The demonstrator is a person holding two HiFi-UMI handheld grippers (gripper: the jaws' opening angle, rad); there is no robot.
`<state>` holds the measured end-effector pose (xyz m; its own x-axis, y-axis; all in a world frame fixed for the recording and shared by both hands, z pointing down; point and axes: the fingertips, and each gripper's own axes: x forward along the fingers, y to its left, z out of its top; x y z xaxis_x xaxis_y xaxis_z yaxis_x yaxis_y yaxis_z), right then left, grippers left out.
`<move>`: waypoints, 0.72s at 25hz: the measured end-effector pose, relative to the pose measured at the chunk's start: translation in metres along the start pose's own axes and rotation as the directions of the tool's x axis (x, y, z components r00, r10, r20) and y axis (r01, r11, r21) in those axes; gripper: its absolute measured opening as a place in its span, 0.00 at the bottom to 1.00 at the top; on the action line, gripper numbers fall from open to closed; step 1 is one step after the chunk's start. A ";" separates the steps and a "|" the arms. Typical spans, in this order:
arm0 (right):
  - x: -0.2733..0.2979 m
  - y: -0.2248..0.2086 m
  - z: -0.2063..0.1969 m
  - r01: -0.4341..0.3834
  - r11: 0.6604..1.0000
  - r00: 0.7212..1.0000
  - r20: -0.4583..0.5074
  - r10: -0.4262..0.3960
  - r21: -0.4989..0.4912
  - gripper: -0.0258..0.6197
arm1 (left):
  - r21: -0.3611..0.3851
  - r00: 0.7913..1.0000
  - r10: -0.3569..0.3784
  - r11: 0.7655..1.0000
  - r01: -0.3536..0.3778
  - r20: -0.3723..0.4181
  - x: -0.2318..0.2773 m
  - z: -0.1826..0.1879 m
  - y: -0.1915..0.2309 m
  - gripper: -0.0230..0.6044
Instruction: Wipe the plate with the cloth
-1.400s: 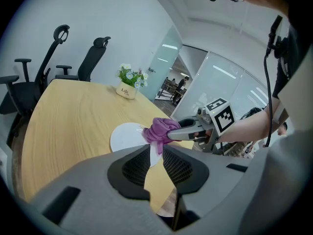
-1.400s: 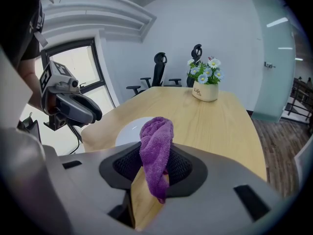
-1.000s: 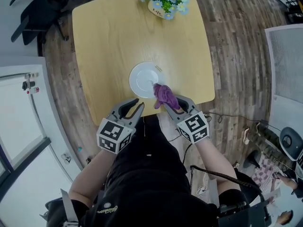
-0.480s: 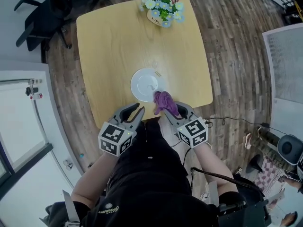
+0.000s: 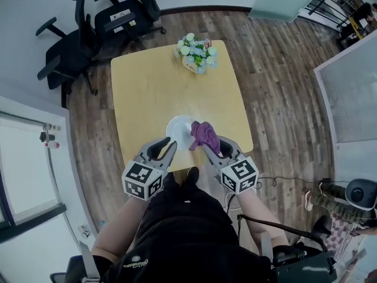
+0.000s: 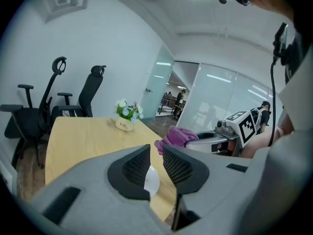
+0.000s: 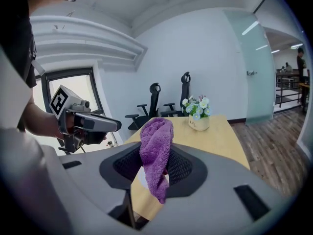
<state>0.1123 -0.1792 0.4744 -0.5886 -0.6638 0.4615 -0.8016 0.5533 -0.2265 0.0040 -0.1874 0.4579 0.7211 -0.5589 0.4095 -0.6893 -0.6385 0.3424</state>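
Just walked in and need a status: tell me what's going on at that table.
A person stands at the wooden table with a hand-held gripper in each hand. The right hand-held gripper is shut on a purple cloth, held by the right edge of the white plate; whether it touches is unclear. The left hand-held gripper is empty, jaws slightly apart, beside the plate.

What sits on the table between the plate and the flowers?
Nothing. In the head view, the table between the plate and the flowers is bare wood.
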 end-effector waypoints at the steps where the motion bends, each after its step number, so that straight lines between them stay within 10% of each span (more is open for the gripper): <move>1: -0.003 0.000 0.009 0.007 1.000 1.000 0.016 -0.007 -0.010 0.24 | 0.013 1.000 0.005 1.000 -0.005 0.020 -0.004 0.010 -0.001 0.16; 18: -0.035 0.031 0.142 0.055 0.987 0.954 0.298 -0.007 -0.153 0.24 | 0.174 0.963 0.019 0.982 -0.068 0.268 -0.051 0.121 -0.009 0.16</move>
<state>0.0935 -0.2104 0.3294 -0.5877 -0.7874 0.1861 -0.8071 0.5865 -0.0671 -0.0178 -0.2172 0.3320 0.7000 -0.6924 0.1747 -0.7141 -0.6813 0.1613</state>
